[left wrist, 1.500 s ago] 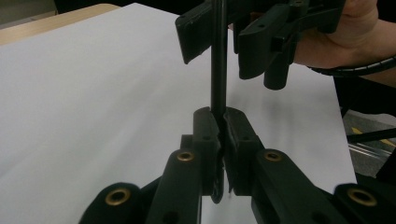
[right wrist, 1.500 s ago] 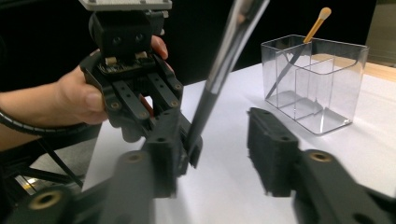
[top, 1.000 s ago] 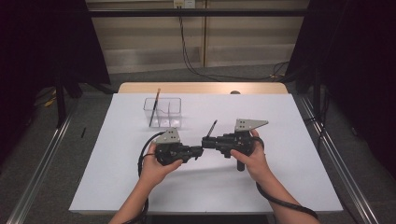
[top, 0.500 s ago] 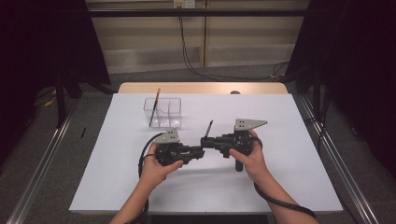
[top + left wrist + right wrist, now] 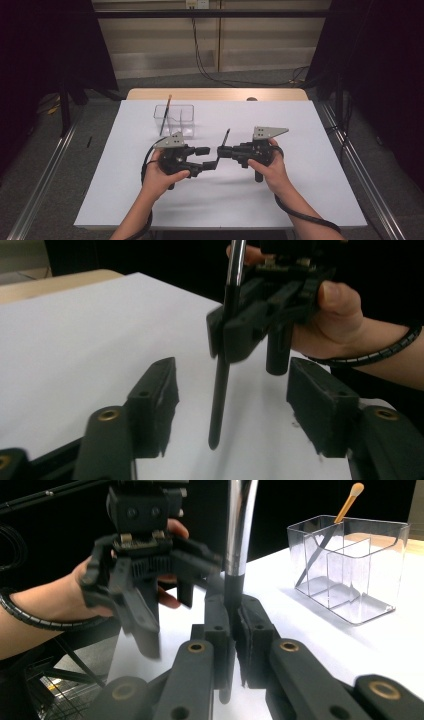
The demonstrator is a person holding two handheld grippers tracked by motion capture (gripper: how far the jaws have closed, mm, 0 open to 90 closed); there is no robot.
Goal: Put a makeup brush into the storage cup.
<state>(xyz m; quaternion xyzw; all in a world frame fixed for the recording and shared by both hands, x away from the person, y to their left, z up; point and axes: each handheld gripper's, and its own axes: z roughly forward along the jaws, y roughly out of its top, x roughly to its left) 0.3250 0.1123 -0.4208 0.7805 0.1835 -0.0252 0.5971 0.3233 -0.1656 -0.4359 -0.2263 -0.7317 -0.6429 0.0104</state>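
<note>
Nearest the person, the right claw (image 5: 223,150) is clamped tight on the black handle of a brush (image 5: 220,390), holding it steeply upright, its metal collar above the jaws. Just beside it, the left claw (image 5: 209,158) stands wide open, one jaw on either side of the handle's lower end, touching nothing. This looks like a handover not yet made. Beyond both claws on the bench (image 5: 320,200), a clear box (image 5: 176,118) already holds one tan-tipped brush (image 5: 345,502); this one likely goes there too.
</note>
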